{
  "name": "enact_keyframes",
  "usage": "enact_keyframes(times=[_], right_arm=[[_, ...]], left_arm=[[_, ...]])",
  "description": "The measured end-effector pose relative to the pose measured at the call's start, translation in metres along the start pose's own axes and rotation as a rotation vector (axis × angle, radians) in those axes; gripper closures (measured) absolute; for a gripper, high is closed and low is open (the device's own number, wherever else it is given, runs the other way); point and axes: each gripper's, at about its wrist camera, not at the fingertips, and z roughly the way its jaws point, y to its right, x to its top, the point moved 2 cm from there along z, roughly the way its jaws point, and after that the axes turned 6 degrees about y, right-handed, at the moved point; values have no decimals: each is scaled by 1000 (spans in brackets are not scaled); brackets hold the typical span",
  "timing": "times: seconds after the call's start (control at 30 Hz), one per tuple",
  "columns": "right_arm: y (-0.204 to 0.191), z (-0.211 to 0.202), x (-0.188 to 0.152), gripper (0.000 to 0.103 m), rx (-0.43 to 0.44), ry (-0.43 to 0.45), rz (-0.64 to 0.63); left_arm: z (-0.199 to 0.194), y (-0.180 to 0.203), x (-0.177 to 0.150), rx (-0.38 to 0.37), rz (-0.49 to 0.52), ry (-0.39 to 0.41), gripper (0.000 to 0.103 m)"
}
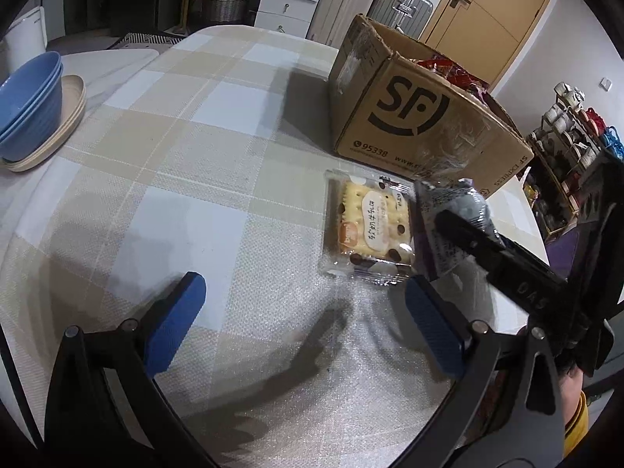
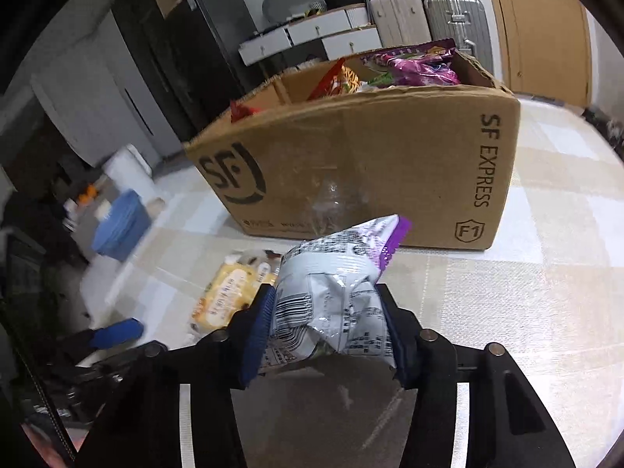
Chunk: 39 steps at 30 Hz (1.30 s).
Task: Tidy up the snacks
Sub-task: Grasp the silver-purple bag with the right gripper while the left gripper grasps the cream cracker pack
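Note:
My right gripper (image 2: 327,294) is shut on a crumpled white and purple snack bag (image 2: 335,292), its blue pads squeezing the bag from both sides just above the checked tablecloth. In the left wrist view the same bag (image 1: 452,206) shows at the right, with a black finger (image 1: 475,238) of the right gripper across it. To the bag's left a clear-wrapped cracker pack (image 1: 370,226) lies flat on the cloth. My left gripper (image 1: 304,288) is open and holds nothing, just short of that pack. Behind stands an open SF cardboard box (image 2: 370,163) with several snack bags (image 2: 413,66) inside.
Stacked blue bowls (image 1: 27,105) sit on beige plates (image 1: 74,113) at the table's left edge. A shelf of mugs (image 1: 573,128) stands beyond the right edge. Drawers, suitcases and a door line the back wall.

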Motion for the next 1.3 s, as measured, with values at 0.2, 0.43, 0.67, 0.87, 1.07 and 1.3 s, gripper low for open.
enact_keyframes(times=[0.2,0.43,0.67,0.87,1.07,1.3], right_arm=[[2,-33,-4,54,120,118,54],[26,-79,-10,54,180,250,127],[35,-84,-12,54,190,252,171],[37,-90,-15,54,197,261,163],[37,-89,-15,54,200,255,164],[42,-88,-16,53,200,261,192]], left_arm=[[-7,1,1,24,10,12,1],[-9,12,3,53,61,25,1],[8,35,13,84,131,21,1],[26,56,18,81,154,-7,1],[54,67,18,159,181,-50,4],[51,72,15,188,202,-13,13]])
